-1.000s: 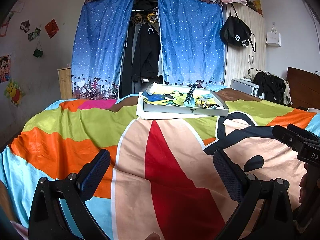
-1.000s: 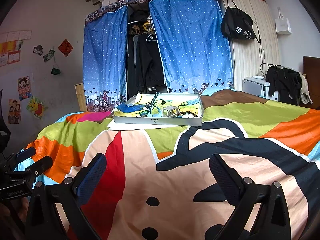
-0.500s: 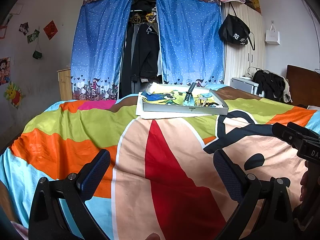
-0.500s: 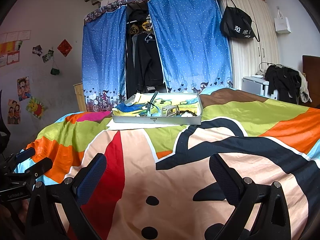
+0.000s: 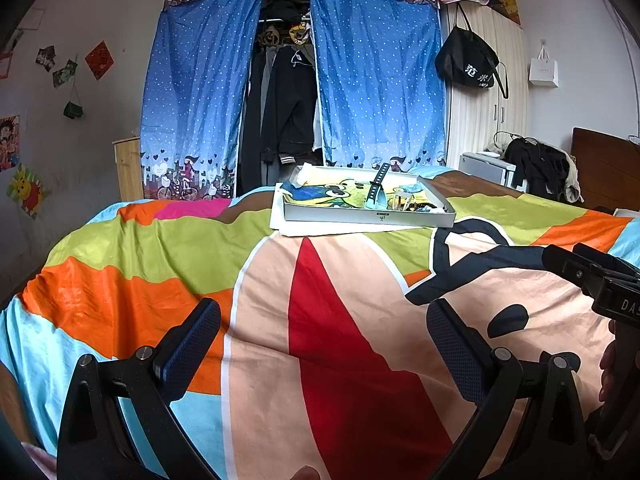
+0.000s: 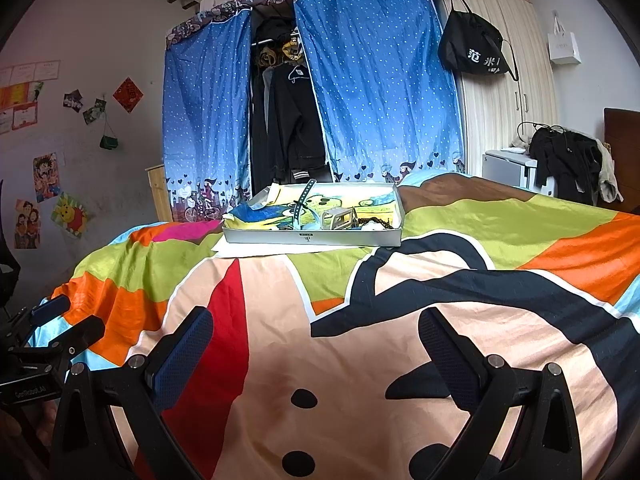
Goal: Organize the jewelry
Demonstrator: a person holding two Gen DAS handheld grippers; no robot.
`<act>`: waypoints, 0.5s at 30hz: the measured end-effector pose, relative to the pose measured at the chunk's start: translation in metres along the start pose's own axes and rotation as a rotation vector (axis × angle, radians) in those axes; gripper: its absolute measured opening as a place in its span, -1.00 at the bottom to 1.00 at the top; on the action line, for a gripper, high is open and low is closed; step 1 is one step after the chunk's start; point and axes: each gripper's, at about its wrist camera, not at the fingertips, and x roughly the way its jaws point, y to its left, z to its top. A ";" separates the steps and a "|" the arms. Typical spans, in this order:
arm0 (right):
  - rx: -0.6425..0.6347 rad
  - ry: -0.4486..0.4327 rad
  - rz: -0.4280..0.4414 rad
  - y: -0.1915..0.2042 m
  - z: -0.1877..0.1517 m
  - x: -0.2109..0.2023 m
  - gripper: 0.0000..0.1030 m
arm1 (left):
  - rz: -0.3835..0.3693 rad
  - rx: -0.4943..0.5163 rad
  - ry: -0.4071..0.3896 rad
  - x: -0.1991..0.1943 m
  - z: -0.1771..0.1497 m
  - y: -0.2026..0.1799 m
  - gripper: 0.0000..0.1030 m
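Observation:
A shallow grey tray [image 5: 368,216] [image 6: 312,237] lies on the far part of a bed with a bright cartoon cover. A cartoon-printed cloth lines it. Inside stand a dark watch strap [image 5: 377,186] [image 6: 303,200], a clear bracelet [image 5: 400,200], a squarish metal piece [image 6: 339,218] and dark beads [image 6: 378,222]. My left gripper [image 5: 323,338] hovers open over the near bedcover, far short of the tray, nothing between its fingers. My right gripper [image 6: 316,346] is likewise open and empty over the near cover.
White paper [image 5: 320,230] lies under the tray. Behind the bed hang blue dotted curtains [image 5: 376,92] with dark clothes between them. A cupboard with a black bag [image 5: 468,66] stands right. The other gripper shows at each view's edge [image 5: 600,284] [image 6: 44,336].
Both views have crept slightly forward and tilted a little; the tray sits marginally closer. Both grippers stay open and nothing was touched.

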 end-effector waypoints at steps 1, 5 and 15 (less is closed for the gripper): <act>0.001 0.000 0.000 0.001 -0.001 -0.002 1.00 | -0.003 -0.001 0.002 0.000 -0.001 0.000 0.96; 0.000 0.000 0.001 0.000 0.000 0.000 1.00 | -0.010 0.001 -0.001 0.000 -0.001 -0.001 0.96; 0.002 0.002 0.000 -0.001 -0.001 0.000 1.00 | 0.011 0.019 -0.006 -0.002 -0.002 -0.005 0.96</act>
